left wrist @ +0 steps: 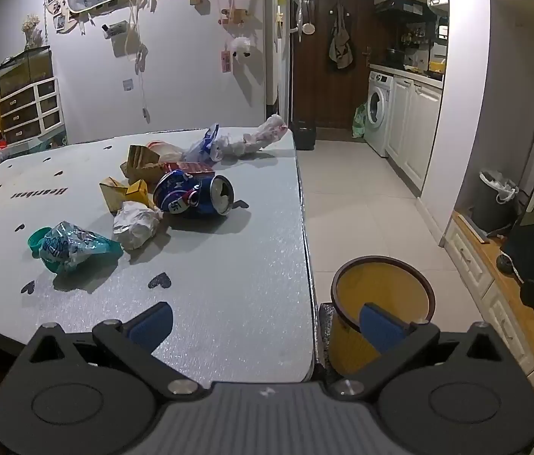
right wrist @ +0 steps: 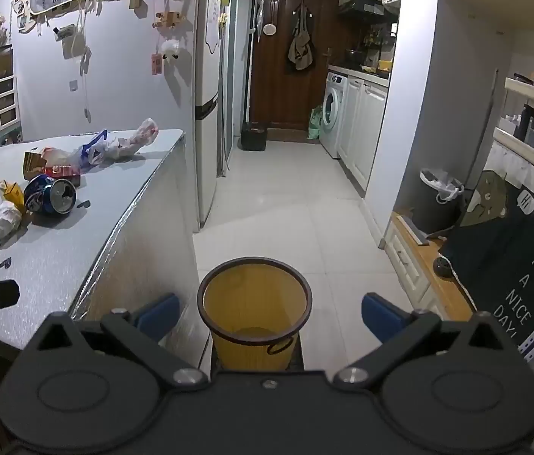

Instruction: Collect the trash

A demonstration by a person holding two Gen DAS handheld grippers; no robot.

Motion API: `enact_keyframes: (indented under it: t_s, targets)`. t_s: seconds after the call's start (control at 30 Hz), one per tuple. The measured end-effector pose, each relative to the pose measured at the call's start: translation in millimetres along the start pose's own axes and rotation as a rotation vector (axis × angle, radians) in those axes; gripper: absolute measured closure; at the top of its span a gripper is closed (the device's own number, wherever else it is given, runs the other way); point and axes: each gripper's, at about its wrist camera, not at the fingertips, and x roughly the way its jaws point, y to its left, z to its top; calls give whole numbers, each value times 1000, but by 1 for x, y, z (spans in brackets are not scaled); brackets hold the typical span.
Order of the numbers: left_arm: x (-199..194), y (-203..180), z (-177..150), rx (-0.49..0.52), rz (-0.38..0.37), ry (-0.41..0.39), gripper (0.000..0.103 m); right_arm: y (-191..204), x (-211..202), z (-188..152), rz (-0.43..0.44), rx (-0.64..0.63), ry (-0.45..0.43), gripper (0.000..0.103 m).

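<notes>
Trash lies on the grey table (left wrist: 229, 284): a crushed blue can (left wrist: 193, 197), a crumpled white paper ball (left wrist: 136, 223), a teal wrapper (left wrist: 71, 246), yellow cartons (left wrist: 126, 193) and plastic bags (left wrist: 229, 142) farther back. A yellow bin (left wrist: 382, 295) with a dark rim stands on the floor beside the table's right edge. My left gripper (left wrist: 267, 324) is open, nothing between its blue pads, hovering over the table's near right corner. My right gripper (right wrist: 270, 316) is open above the yellow bin (right wrist: 253, 303), holding nothing. The can (right wrist: 50, 195) and paper ball (right wrist: 5, 218) show at left.
A fridge (right wrist: 208, 113) stands behind the table's far end. A black bin (right wrist: 253, 135) sits by the brown door, a washing machine (right wrist: 331, 112) and white cabinets on the right. A grey lined bin (right wrist: 437, 201) and a black cloth (right wrist: 513, 246) are at right. Tiled floor (right wrist: 285, 208) lies between.
</notes>
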Motion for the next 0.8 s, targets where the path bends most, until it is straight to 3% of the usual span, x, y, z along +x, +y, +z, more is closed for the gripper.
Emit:
enact_keyframes:
  t_s: [0.8]
  targets:
    - [-3,1,2,-6,-7,-2,0,2,-1,-3,3,3,-8,0]
